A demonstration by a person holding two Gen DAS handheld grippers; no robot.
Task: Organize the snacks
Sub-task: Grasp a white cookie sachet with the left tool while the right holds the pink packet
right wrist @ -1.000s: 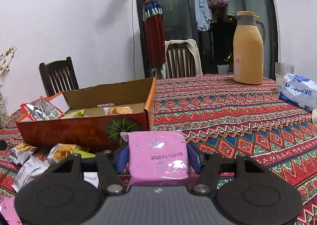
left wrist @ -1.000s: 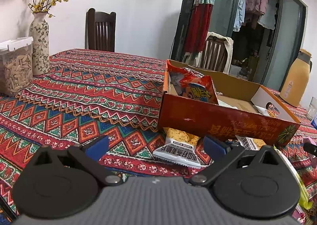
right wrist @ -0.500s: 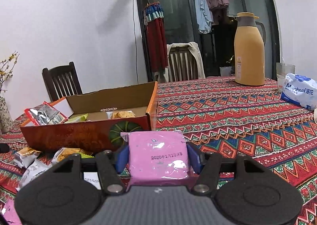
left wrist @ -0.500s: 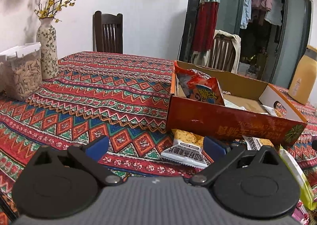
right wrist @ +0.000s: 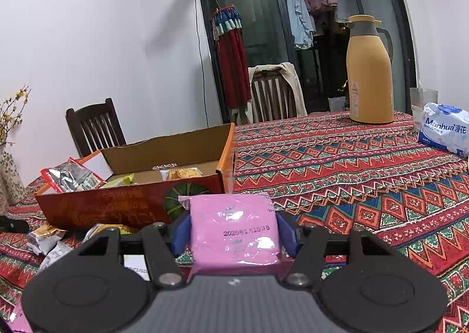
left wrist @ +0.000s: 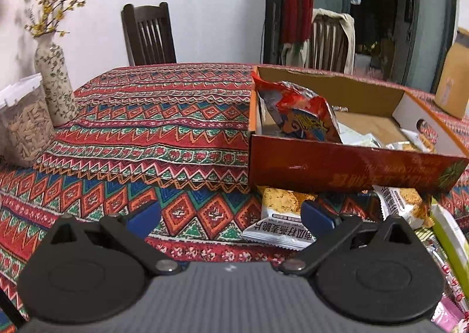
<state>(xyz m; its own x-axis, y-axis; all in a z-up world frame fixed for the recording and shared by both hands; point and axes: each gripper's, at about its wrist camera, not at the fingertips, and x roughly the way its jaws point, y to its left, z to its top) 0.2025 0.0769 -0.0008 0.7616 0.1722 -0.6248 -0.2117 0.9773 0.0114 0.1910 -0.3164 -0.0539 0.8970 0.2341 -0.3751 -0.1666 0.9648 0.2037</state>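
Note:
My right gripper is shut on a pink snack packet with a printed date, held above the patterned tablecloth just in front of the orange cardboard box. The box holds a red chip bag and several smaller packets. My left gripper is open with nothing between its blue pads, low over the cloth left of the box's near corner. A white oat-crisp packet lies just beside its right pad. More loose snacks lie along the box's front wall.
A floral vase and a clear container of seeds stand at the table's left edge. A yellow thermos, a glass and a white tissue pack sit far right. Wooden chairs stand behind the table.
The left gripper has drifted left and rolled, so the box now sits further right in its view. The right gripper still holds the pink packet, nearly still.

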